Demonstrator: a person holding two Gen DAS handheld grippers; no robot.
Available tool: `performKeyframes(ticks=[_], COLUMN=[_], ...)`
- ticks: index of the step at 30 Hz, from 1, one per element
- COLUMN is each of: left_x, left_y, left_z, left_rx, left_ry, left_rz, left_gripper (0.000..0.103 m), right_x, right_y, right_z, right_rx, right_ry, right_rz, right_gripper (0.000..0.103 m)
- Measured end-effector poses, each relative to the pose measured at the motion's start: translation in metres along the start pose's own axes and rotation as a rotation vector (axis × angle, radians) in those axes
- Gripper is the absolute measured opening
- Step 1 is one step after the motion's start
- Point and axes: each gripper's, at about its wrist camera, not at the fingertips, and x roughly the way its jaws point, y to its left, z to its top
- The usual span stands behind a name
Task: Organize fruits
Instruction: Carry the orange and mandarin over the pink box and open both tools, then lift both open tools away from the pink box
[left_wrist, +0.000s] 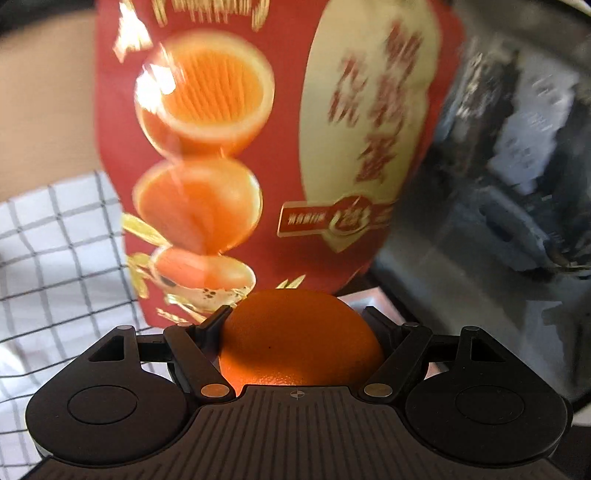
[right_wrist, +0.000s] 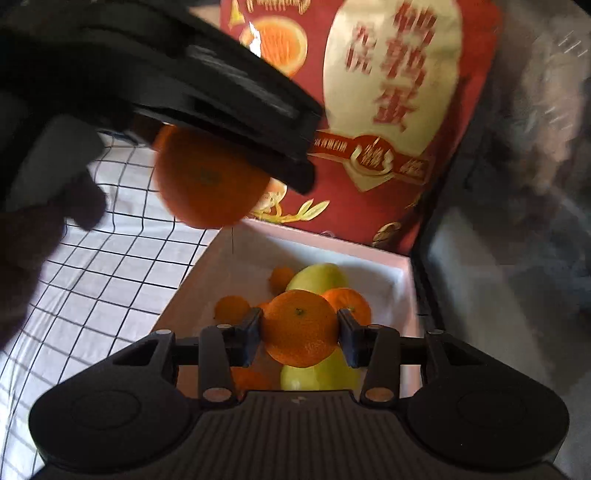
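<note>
My left gripper (left_wrist: 297, 321) is shut on a large orange (left_wrist: 299, 336). In the right wrist view that left gripper (right_wrist: 207, 173) hangs in the air at upper left with the same orange (right_wrist: 207, 177), above the near left corner of a white box (right_wrist: 402, 273). My right gripper (right_wrist: 300, 326) is shut on a smaller orange (right_wrist: 300, 328) and holds it above the box. Inside the box lie several small oranges (right_wrist: 232, 309) and two yellow-green fruits (right_wrist: 317, 278).
A red snack bag (right_wrist: 388, 110) with printed oranges stands behind the box; it fills the left wrist view (left_wrist: 258, 129). A white checked cloth (right_wrist: 103, 266) covers the surface to the left. A dark edge (right_wrist: 436, 229) and blurred clutter lie to the right.
</note>
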Motion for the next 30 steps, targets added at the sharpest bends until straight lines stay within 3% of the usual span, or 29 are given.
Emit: performKeyframes(ticks=[2,5,7,11,15,20,26,30], left_x=[0.026,0.06,0.072,0.068,0.042,0.016,-0.042,-0.09], left_y=[0.008,0.016,0.019,0.013,0.008,0.006,0.022,0.034], left_z=[0.0,-0.004,-0.012,-0.016,-0.006,0.0,-0.03,-0.064], left_rx=[-0.01,-0.048,-0.05,-0.014,0.017,0.01,-0.083,-0.133], left_ry=[0.053,0.197,0.229,0.186,0.06,-0.007,-0.112,-0.169], left_rz=[-0.027,-0.062,-0.073,-0.061,-0.054,-0.06,-0.005,0.069], left_gripper=[0.082,0.082,0.082,0.082,0.079,0.076,0.076,0.076], right_x=[0.02,0.037,0.047,0.053,0.051,0.04,0.031,0.016], right_y=[0.0,0.009,0.014,0.023,0.027,0.021,0.01,-0.006], right_z=[-0.001,-0.009,-0.012,-0.015,-0.018,-0.017,-0.025,-0.029], right_rx=[-0.002,-0.05,-0.071,-0.116,-0.138,-0.078,-0.038,0.062], right_ry=[0.028,0.046,0.061,0.075,0.08,0.069,0.042,-0.014], right_rz=[0.014,0.027,0.033,0.038,0.03,0.041,-0.032,-0.038], right_gripper=[0.043,0.043,0.043,0.05,0.065,0.067,0.07,0.071])
